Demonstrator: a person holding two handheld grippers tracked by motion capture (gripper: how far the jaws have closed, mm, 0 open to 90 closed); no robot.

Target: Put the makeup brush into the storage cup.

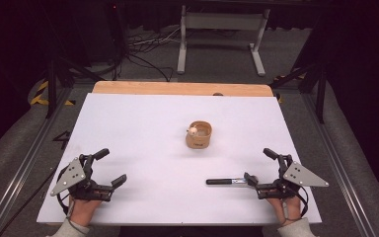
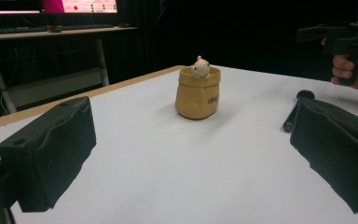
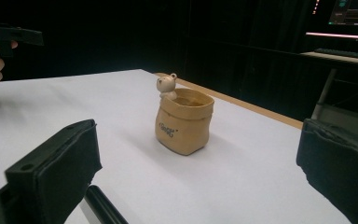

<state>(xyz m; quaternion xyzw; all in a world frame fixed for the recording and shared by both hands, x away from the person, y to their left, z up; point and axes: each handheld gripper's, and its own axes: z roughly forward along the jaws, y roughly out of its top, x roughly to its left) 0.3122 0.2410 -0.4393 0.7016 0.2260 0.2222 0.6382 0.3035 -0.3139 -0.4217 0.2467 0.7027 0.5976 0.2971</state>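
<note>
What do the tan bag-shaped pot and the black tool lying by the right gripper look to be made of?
Tan pot: probably glazed ceramic shaped like a rolled-top sack; the creases keep a stiff form, the surface has a soft sheen, and a small pale bear figure sits at the rim.
Black tool: dark handle, likely plastic or rubber, with a shiny silvery section that looks like metal. Too small to be sure.

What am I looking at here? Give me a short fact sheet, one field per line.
Surface: white table top with a wooden strip along its far edge
Centre item: tan sack-shaped holder, upright, with a small bear figure at its rim
Other item: black pen lying flat, just in front of the right gripper
Left gripper: jaws wide open, nothing between them, near the table's left front
Right gripper: jaws wide open, holding nothing, pen close to its lower jaw
Holder contents: cannot tell
</note>
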